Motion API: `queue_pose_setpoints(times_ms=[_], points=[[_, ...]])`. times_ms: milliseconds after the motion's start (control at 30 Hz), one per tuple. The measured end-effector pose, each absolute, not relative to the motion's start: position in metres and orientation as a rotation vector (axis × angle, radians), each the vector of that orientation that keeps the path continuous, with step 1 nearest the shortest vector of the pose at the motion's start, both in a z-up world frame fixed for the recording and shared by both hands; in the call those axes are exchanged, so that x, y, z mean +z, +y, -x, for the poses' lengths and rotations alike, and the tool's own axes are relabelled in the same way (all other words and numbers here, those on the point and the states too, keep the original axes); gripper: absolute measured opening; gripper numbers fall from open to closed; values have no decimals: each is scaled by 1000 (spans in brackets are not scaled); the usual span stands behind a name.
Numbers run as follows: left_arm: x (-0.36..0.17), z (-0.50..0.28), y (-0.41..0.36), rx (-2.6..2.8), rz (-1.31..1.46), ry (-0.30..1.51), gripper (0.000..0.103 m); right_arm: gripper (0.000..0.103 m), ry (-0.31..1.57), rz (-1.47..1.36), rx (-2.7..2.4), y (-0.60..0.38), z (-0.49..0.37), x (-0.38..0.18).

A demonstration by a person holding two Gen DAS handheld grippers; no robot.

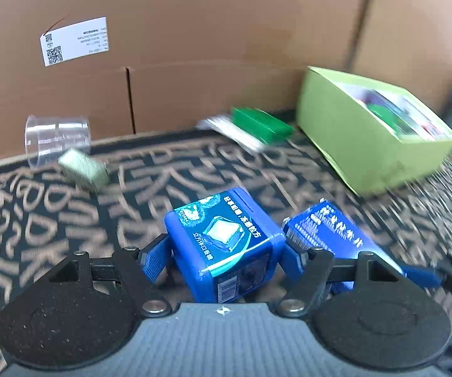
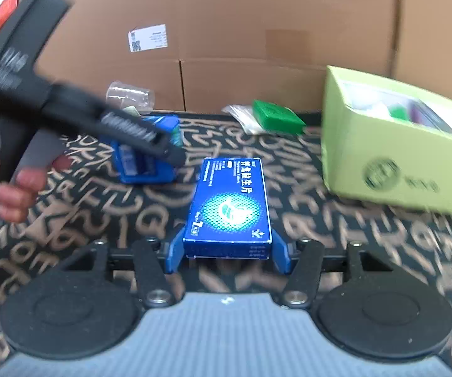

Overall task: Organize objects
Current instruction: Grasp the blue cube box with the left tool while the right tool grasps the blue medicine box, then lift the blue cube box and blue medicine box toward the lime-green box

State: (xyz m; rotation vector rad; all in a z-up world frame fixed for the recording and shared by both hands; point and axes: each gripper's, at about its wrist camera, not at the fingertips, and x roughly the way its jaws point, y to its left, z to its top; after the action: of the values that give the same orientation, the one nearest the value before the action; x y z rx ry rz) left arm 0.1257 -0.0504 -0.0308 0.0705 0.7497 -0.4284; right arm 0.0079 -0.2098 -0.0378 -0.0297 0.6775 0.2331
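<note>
We had both tools loaded at this moment. In the left wrist view, the left gripper (image 1: 224,259) sat clamped on a blue cube-shaped box (image 1: 226,251) at lower centre, its fingers (image 1: 153,262) pressed to the two sides. In the right wrist view, the right gripper (image 2: 227,249) was closed on the near end of a flat blue carton (image 2: 230,207) in the middle of the frame.

Progress, as we judged it, was partial. The open lime-green box (image 1: 345,144) at the right of the frame already held several items, so some sorting looked done. Neither blue package had reached it yet. Left on the patterned mat (image 1: 69,235) were a green block (image 1: 262,122) on a clear packet at upper centre, a small pale pack (image 1: 83,168) and a clear cup (image 1: 56,138) on its side at the left.

The flat carton's long axis ran straight away from the right camera, up the frame, printed face upward. The cube had no clear long axis; it sat tilted, its printed face turned up toward the left camera.
</note>
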Motion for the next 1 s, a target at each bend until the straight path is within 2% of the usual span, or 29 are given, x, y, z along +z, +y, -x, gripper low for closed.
queue_pose_setpoints(times_ms=[267, 400, 867, 900, 933, 1000], points=[[-30, -86, -45, -341, 6, 759, 77, 56, 695, 53, 230, -216, 42, -36], [-26, -82, -39, -307, 110, 766, 78, 57, 678, 51, 224, -212, 41, -37], [-37, -97, -57, -269, 22, 765, 75, 62, 682, 73, 192, -200, 3, -46], [-40, -98, -57, -269, 21, 774, 74, 62, 671, 76, 195, -200, 3, -47], [-42, -99, -56, -280, 25, 780, 65, 58, 668, 73, 201, -200, 4, -48], [-43, -98, -57, -291, 10, 778, 63, 57, 665, 65, 208, -202, 7, -48]])
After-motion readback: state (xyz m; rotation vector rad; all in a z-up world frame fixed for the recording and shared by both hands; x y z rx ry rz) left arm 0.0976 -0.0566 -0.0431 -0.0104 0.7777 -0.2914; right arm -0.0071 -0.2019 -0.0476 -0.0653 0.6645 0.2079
